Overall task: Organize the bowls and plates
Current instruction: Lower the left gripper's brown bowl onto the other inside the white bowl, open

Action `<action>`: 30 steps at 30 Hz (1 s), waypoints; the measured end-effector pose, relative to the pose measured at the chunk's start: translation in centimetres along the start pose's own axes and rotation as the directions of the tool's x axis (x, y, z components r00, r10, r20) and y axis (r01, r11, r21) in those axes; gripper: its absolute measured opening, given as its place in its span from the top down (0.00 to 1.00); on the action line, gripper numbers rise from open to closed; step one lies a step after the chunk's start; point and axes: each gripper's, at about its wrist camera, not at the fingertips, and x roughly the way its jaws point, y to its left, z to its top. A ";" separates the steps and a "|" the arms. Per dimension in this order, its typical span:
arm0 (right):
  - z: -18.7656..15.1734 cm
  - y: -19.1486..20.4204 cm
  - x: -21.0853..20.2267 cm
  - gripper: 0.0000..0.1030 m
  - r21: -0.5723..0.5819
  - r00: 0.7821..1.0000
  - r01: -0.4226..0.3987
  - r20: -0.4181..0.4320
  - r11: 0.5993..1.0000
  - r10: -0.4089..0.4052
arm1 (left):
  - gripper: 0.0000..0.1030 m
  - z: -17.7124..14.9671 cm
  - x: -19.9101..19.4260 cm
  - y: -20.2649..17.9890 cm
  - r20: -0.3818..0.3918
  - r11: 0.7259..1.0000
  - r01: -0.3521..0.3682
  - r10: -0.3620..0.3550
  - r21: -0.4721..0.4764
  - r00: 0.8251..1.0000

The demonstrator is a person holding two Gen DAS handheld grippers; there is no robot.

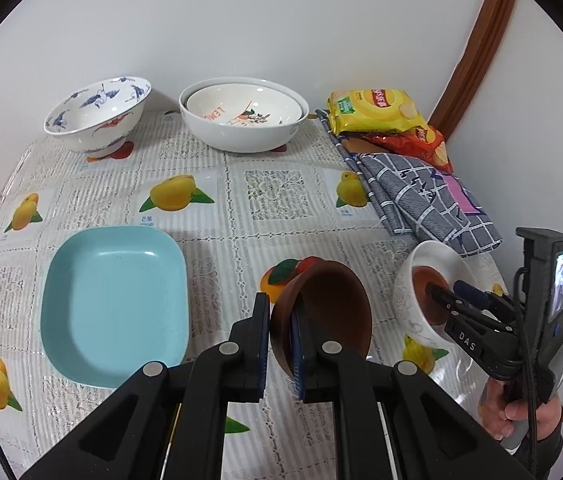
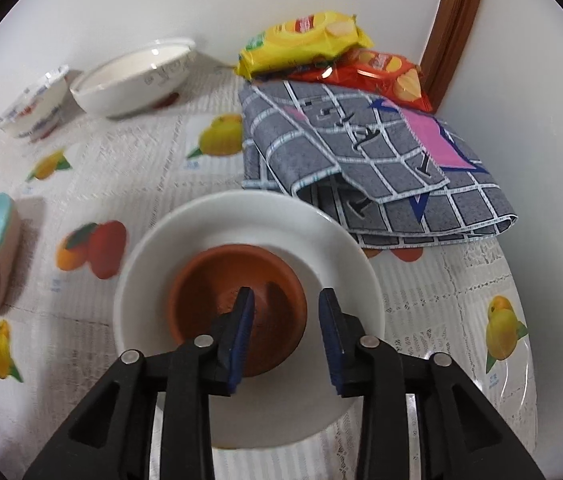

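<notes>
Left fingers [image 1: 281, 344] clamp one of two brown bowls [image 1: 321, 312]

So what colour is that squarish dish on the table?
Pale turquoise blue, plain, with no pattern. The squarish dish shows best in the left wrist view.

Fruit-print table [image 1: 241, 208], bowls, folded cloth [image 1: 421, 196]

Brown bowl [image 1: 321, 312] tilted, terracotta bowl [image 2: 237, 312] nested in white bowl [image 2: 249, 232]
</notes>
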 end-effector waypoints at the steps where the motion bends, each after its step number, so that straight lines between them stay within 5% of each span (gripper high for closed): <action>1: 0.0 0.0 -0.3 0.67 0.002 1.000 -0.013 0.007 1.000 0.013 | 0.90 0.0 -0.2 -0.3 0.003 1.000 0.004 -0.004 0.004 1.000; 15: -2.5 -5.3 -7.8 0.66 0.069 0.991 -0.021 0.133 0.997 0.012 | 0.90 -0.4 -0.5 -7.5 -0.009 0.992 0.101 -0.100 0.079 0.995; 30: -6.4 -11.3 -9.4 0.60 0.183 0.991 -0.011 0.130 0.983 -0.013 | 0.88 0.2 3.8 -12.5 -0.075 0.983 0.156 -0.149 0.100 0.986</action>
